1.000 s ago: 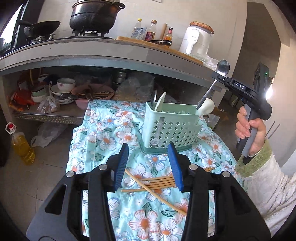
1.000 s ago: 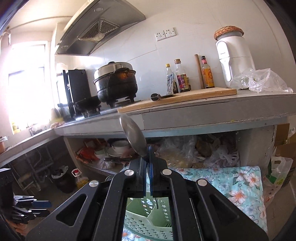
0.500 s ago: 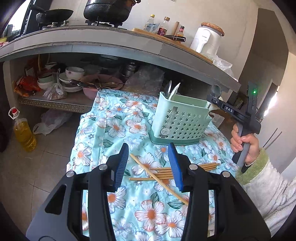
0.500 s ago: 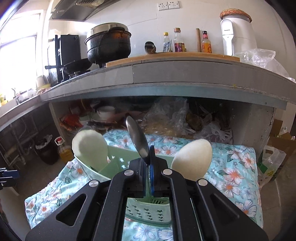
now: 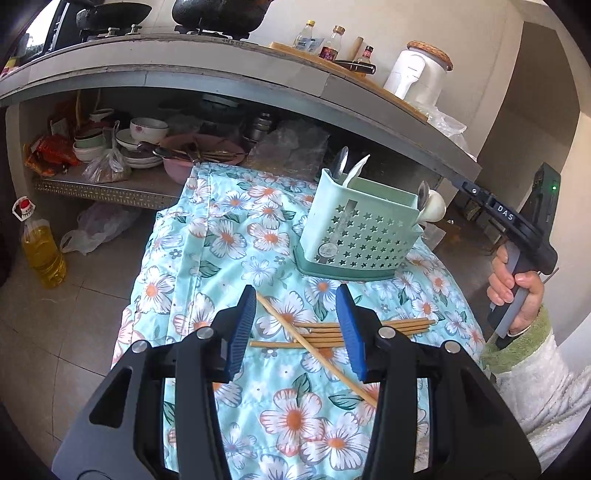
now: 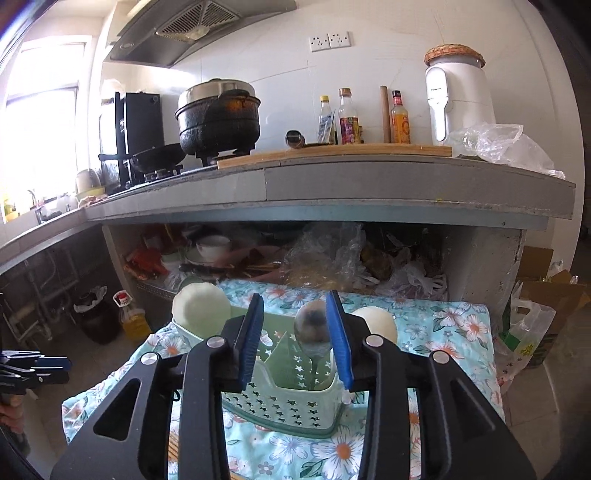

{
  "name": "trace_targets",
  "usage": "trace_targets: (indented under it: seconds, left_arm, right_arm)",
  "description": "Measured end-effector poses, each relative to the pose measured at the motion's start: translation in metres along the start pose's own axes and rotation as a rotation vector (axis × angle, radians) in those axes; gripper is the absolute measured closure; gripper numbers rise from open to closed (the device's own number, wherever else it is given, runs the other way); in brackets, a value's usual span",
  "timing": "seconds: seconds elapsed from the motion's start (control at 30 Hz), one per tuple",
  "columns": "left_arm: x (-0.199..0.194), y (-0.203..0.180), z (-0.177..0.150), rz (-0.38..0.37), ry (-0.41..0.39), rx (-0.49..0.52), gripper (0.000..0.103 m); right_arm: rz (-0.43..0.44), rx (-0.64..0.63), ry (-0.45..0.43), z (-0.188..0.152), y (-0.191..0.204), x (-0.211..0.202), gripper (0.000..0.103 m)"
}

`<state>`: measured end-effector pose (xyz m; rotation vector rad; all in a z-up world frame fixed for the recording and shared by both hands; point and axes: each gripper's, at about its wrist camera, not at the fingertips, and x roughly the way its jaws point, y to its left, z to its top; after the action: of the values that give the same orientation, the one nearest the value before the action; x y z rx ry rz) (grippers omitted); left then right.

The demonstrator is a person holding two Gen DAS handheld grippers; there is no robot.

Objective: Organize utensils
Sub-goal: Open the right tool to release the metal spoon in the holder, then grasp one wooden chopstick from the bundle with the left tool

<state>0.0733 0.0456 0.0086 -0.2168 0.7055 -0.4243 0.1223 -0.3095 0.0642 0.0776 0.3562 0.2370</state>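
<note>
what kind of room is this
Most likely a home kitchen: a blackened pot sits on a gas stove under a range hood, with sauce bottles on the counter and stacked bowls on the shelf beneath.

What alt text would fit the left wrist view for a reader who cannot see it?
Open left tongs hover over a bundle of wooden chopsticks on a floral cloth. Beyond them stands a green holder with spoons in it, and at the right edge a hand grips the other tool beside the holder.
</note>
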Motion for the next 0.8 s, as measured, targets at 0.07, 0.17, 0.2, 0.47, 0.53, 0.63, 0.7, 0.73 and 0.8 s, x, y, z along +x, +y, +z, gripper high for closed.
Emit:
trace_targets:
  seconds: [0.07, 0.17, 0.2, 0.47, 0.53, 0.63, 0.7, 0.73, 0.8]
  left_arm:
    - [0.0, 0.001, -0.001, 0.0, 0.004, -0.007, 0.059]
    - [0.002, 0.002, -0.004, -0.004, 0.011, -0.019, 0.057]
    - [0.003, 0.003, -0.006, -0.008, 0.016, -0.026, 0.057]
    - [0.034, 0.01, -0.021, -0.076, 0.104, -0.131, 0.056]
    - [0.047, 0.012, -0.025, -0.097, 0.134, -0.164, 0.056]
    - [0.068, 0.014, -0.028, -0.102, 0.175, -0.201, 0.058]
    - [0.081, 0.015, -0.027, -0.085, 0.192, -0.209, 0.058]
    - [0.09, 0.017, -0.025, -0.071, 0.205, -0.223, 0.058]
    - [0.108, 0.023, -0.022, -0.035, 0.227, -0.242, 0.06]
  right_arm:
    - [0.007, 0.016, -0.017, 0.001, 0.0, -0.014, 0.061]
    - [0.019, 0.028, -0.028, -0.004, 0.003, -0.034, 0.052]
    - [0.025, 0.031, -0.023, -0.008, 0.005, -0.04, 0.046]
    - [0.085, 0.038, 0.205, -0.081, 0.034, -0.047, 0.026]
    - [0.075, 0.04, 0.287, -0.104, 0.04, -0.041, 0.024]
    - [0.029, 0.055, 0.404, -0.138, 0.045, -0.031, 0.024]
    - [-0.015, 0.057, 0.479, -0.159, 0.045, -0.024, 0.024]
    - [-0.03, 0.06, 0.506, -0.168, 0.045, -0.021, 0.024]
    - [-0.035, 0.087, 0.547, -0.181, 0.042, -0.017, 0.024]
